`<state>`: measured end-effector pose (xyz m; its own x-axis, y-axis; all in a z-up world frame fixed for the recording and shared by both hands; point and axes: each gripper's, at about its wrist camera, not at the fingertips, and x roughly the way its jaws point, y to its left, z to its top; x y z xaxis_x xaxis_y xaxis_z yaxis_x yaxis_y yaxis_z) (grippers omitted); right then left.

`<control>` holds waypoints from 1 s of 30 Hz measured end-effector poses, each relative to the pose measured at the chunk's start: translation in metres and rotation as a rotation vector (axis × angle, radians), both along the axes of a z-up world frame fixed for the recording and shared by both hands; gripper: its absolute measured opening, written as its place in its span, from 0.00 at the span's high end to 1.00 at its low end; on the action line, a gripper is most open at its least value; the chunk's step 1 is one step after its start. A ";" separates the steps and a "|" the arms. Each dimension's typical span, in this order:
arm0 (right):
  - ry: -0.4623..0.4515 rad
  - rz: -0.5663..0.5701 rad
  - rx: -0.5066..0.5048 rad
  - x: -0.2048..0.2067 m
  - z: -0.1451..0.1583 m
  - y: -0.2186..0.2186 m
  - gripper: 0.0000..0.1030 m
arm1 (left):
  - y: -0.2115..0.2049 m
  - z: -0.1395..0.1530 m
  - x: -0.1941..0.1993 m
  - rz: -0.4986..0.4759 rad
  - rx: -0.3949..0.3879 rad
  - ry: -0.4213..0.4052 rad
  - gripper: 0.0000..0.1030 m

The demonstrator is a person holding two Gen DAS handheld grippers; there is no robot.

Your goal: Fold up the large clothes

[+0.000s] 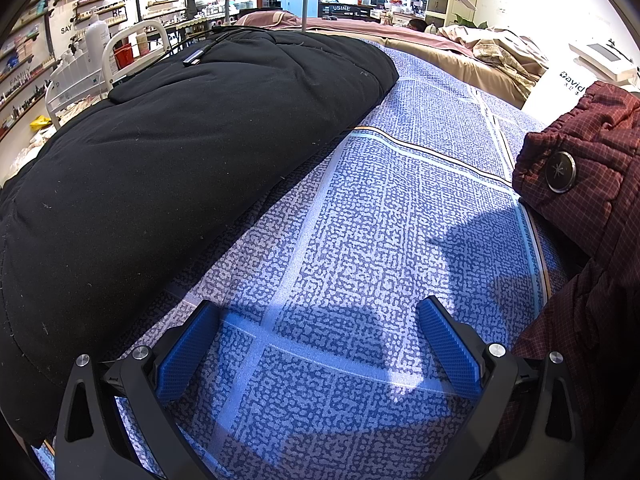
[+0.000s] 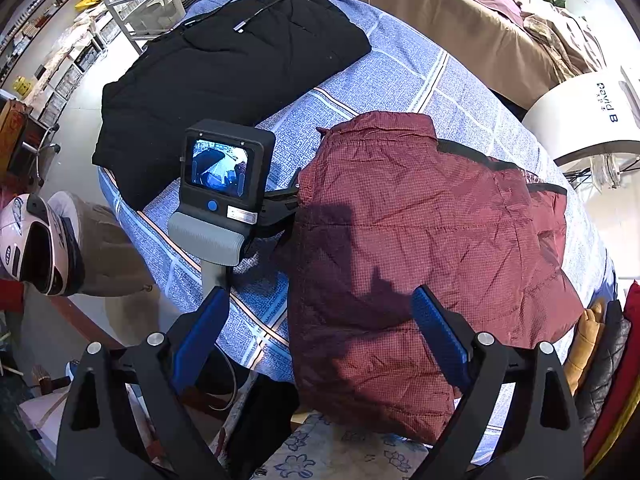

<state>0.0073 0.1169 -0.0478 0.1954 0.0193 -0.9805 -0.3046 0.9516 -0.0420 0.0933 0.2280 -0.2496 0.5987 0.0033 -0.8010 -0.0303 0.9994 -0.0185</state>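
Note:
A maroon checked padded jacket (image 2: 420,240) lies folded over on the blue patterned bedsheet (image 2: 400,76), collar toward the far side. A black padded jacket (image 2: 224,64) lies folded at the far left of the bed. My right gripper (image 2: 320,332) is open above the maroon jacket's near left part and holds nothing. My left gripper (image 1: 318,344) sits low over bare sheet (image 1: 360,220), open and empty. It has the black jacket (image 1: 160,160) to its left and the maroon jacket (image 1: 592,184), with a snap button, to its right. In the right wrist view the left gripper (image 2: 290,206) rests by the maroon jacket's left edge.
A black cable (image 2: 256,12) lies on the black jacket. A white helmet (image 2: 32,240) sits beyond the bed's left edge, and a white wire cart (image 2: 140,0) stands at the far left. A white machine (image 2: 592,112) stands on the right, a second bed (image 2: 440,8) behind, more clothes (image 2: 608,360) at the right edge.

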 end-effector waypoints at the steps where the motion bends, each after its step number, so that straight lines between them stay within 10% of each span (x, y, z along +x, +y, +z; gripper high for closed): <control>1: -0.001 -0.002 0.001 0.000 0.000 -0.001 0.11 | 0.000 0.000 0.000 0.000 0.000 0.000 0.05; 30: 0.026 -0.012 -0.011 -0.003 -0.008 -0.003 0.11 | 0.003 -0.001 0.001 -0.002 -0.001 0.000 0.05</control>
<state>0.0042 0.1135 -0.0563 0.1698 0.0062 -0.9855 -0.2943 0.9547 -0.0447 0.0939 0.2306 -0.2503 0.5987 0.0014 -0.8010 -0.0287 0.9994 -0.0197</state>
